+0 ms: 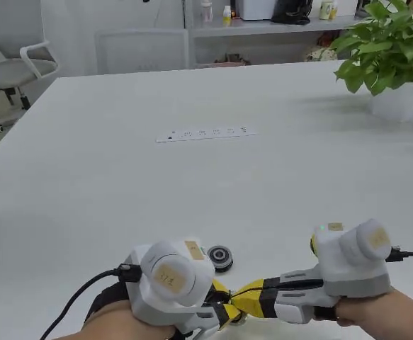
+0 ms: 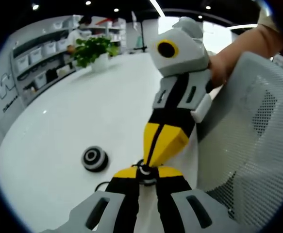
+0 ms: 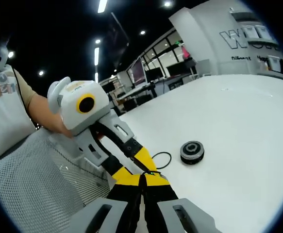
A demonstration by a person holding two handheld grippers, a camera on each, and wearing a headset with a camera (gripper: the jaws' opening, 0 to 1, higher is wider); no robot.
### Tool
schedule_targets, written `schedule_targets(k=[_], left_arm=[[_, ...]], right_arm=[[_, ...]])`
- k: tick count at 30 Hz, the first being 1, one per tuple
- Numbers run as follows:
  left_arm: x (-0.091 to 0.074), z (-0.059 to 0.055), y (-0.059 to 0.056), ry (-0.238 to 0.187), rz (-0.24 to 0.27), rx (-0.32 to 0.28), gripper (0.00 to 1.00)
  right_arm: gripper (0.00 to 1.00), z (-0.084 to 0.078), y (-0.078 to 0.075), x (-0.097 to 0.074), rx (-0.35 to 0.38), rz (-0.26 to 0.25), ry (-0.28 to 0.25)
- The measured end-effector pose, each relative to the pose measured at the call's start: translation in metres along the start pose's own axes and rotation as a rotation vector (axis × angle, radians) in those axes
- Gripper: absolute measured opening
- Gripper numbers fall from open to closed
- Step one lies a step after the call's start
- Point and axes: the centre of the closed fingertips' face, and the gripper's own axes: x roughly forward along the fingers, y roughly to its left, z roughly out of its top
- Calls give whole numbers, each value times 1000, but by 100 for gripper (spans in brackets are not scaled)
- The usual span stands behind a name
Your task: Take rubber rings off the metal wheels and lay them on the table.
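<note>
A small metal wheel point(image 2: 146, 175) sits between the yellow tips of my left gripper point(image 2: 146, 171), which is shut on it just above the table's near edge. My right gripper point(image 2: 149, 161) meets it tip to tip, jaws closed at the wheel's rim, apparently on its rubber ring. In the head view the left gripper point(image 1: 226, 310) and right gripper point(image 1: 237, 300) touch low in the middle. A second wheel point(image 1: 220, 257) with its black ring still on lies flat on the table just beyond them. A thin loose black ring point(image 3: 161, 159) lies beside the wheel point(image 3: 192, 151).
A white power strip point(image 1: 206, 133) is set into the table's middle. A potted plant point(image 1: 387, 49) stands at the far right. A white mesh chair point(image 2: 258, 126) is close behind the grippers, at the table's near edge.
</note>
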Motion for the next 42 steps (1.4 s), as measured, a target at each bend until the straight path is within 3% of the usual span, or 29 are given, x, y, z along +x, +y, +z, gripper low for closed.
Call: schedule_targets(k=[1, 3, 15, 23, 34, 42], left_arm=[[0, 0, 0, -1, 0, 0, 12], [0, 0, 0, -1, -1, -1, 12], [0, 1, 0, 1, -13, 17, 13], [-4, 0, -4, 16, -38, 32, 18], [-27, 11, -11, -20, -71, 36, 25], [-52, 14, 0, -51, -42, 18, 33]], right_arm=[[0, 1, 0, 1, 23, 0, -10], [0, -2, -2, 0, -16, -4, 12], [0, -9, -15, -9, -34, -52, 28], [0, -6, -13, -9, -30, -46, 23], [0, 5, -11, -11, -29, -37, 8], [0, 14, -11, -9, -36, -27, 4]])
